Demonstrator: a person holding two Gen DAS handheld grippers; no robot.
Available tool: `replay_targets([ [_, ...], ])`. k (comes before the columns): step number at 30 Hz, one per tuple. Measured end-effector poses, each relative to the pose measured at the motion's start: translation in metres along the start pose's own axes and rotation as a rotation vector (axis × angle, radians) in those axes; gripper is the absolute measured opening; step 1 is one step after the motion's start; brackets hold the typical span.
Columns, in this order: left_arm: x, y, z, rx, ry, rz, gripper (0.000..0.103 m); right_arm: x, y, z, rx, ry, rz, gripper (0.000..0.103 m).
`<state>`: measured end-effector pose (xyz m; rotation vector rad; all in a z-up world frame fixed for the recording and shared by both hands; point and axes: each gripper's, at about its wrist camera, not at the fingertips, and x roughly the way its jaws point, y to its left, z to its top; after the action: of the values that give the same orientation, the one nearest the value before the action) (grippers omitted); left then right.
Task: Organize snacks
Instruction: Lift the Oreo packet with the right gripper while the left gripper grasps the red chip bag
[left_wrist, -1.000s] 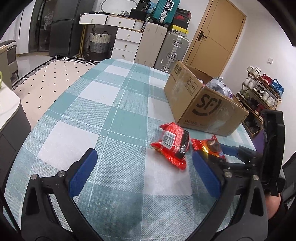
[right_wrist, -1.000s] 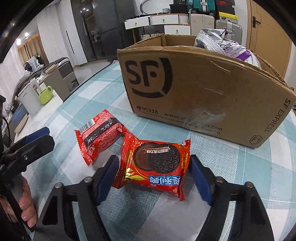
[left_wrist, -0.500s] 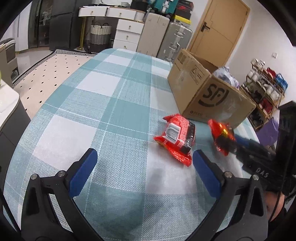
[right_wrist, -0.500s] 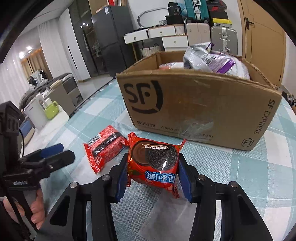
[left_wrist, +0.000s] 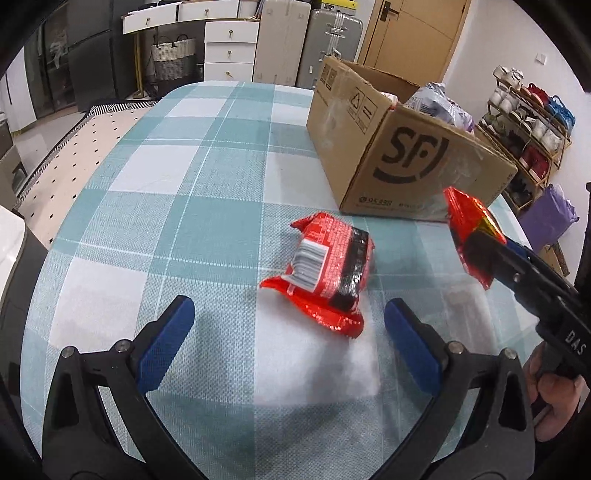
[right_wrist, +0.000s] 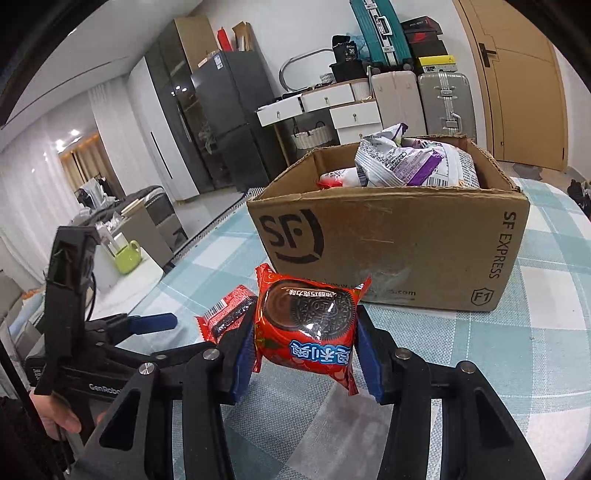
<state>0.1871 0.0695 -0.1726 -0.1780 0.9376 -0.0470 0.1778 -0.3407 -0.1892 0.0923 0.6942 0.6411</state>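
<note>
Right tongs (right_wrist: 306, 345): clamped on the red cookie packet (right_wrist: 306, 326), blue pads pressed against both its sides; the jaws had just been closing onto it. Packet was held clear of the desk (right_wrist: 480, 354), in front of the box.
Left tongs (left_wrist: 286, 332): wide apart, nothing between the pads, hovering over the desk.
Second red packet (left_wrist: 325, 271): lay flat on the checked cloth, barcode side up, just beyond the left tongs at 12 o'clock, untouched.
Cardboard box (right_wrist: 391, 243): open top, stood on the desk at 1 o'clock from the left tongs; a purple-and-white bag (right_wrist: 406, 162) and another packet lay inside.
Hands: a hand (left_wrist: 554, 402) gripped the right tool's handle.
</note>
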Motion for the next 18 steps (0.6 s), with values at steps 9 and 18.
replay_targets([
  [9,0.015,-0.018,0.024,0.116,0.014,0.049,0.103,-0.014,-0.014,-0.001,0.034,-0.031,0.041,0.049],
  [18,0.039,-0.028,0.034,0.143,0.065,0.028,0.094,-0.020,-0.021,-0.003,0.061,-0.044,0.059,0.049],
])
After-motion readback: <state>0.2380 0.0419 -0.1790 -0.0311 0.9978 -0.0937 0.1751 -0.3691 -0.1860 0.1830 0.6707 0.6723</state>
